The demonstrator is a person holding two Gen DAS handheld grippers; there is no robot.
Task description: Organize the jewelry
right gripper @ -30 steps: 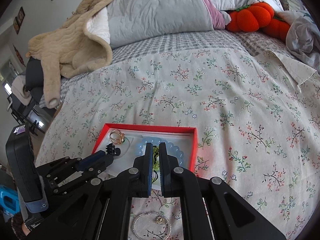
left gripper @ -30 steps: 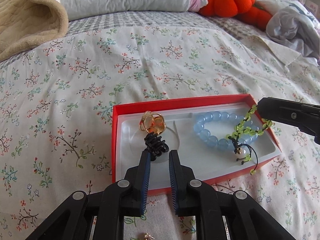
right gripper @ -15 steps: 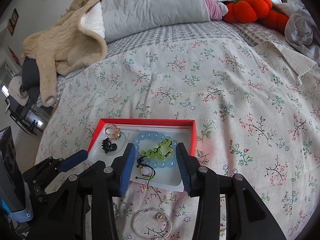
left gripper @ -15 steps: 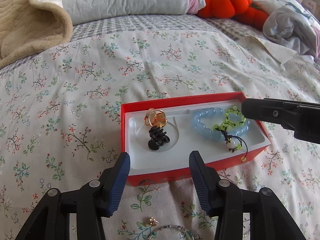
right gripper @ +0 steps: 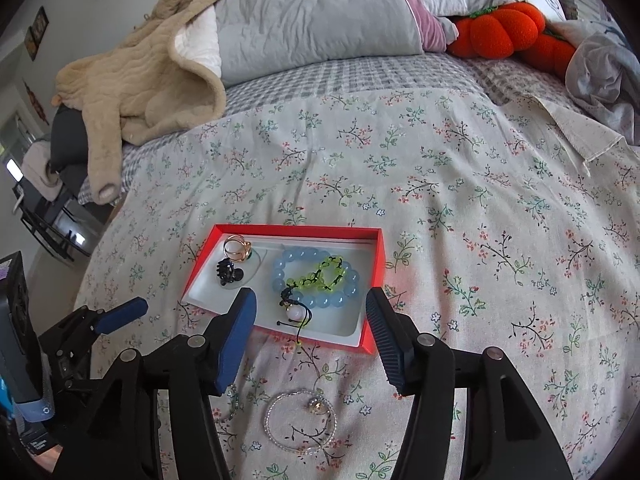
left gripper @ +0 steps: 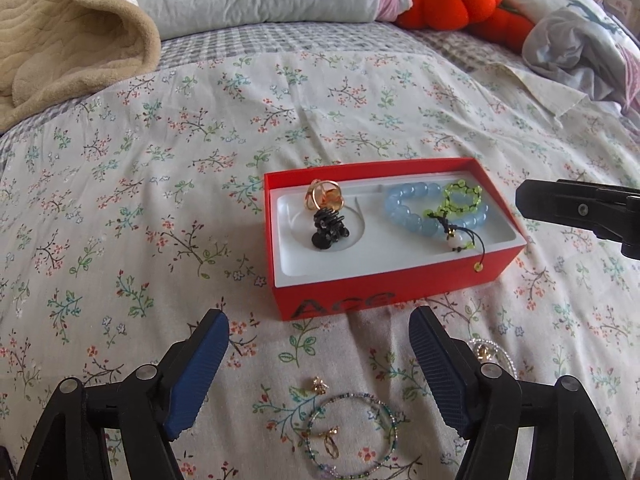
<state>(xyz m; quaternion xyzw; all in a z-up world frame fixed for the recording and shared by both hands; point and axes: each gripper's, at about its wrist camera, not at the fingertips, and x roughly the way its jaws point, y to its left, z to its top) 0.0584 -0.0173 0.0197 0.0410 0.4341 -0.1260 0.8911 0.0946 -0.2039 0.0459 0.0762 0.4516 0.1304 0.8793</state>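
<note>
Red box (left gripper: 394, 280) is set on the bed (left gripper: 320, 120). Inside: ring (left gripper: 323, 195) and black clip (left gripper: 329, 230) at left, blue bracelet (left gripper: 404, 208) w/ green bracelet (left gripper: 460, 200) at right. Left gripper (left gripper: 319, 368) and right gripper (right gripper: 310, 334): fingers apart, opening, nothing between.

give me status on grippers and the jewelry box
Left gripper and right gripper both opening, nothing between them. Red box holds ring, clip, two bracelets. Thin bracelets and charms loose on bed. Nothing in the way.
</note>
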